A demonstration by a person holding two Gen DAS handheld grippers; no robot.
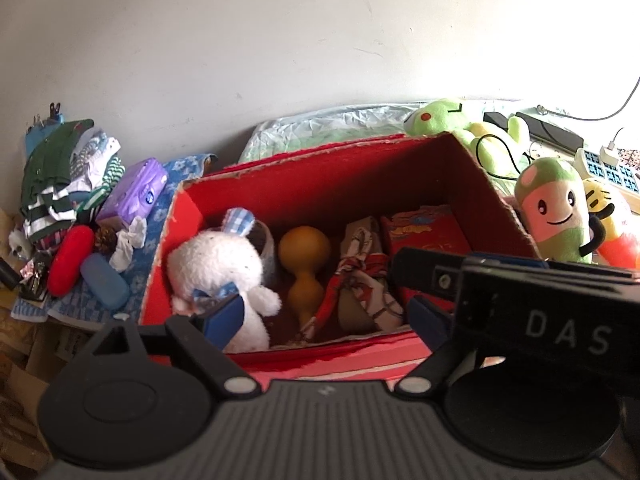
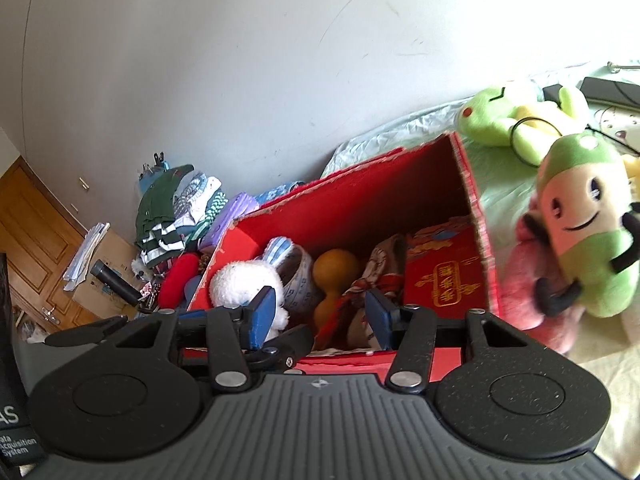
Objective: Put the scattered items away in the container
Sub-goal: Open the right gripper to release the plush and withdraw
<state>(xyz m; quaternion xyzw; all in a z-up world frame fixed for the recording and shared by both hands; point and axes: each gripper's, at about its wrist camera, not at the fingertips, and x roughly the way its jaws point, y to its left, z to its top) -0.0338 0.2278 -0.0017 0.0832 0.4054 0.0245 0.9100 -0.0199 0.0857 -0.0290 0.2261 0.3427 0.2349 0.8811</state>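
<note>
Bed surface, pale green wrinkled sheet (image 2: pixel 400 128), carries the open red box (image 1: pixel 280 364). Right of box, directly on the sheet: green frog plush (image 1: pixel 464 120), green-pink smiling plush (image 1: pixel 556 208), white power strip (image 1: pixel 608 168). Blue patterned cloth (image 1: pixel 160 200) lies left of box.

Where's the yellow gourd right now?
In both wrist views the yellow gourd lies inside the red box, mid-floor, between the white plush rabbit on its left and the patterned cloth bundle on its right.
</note>
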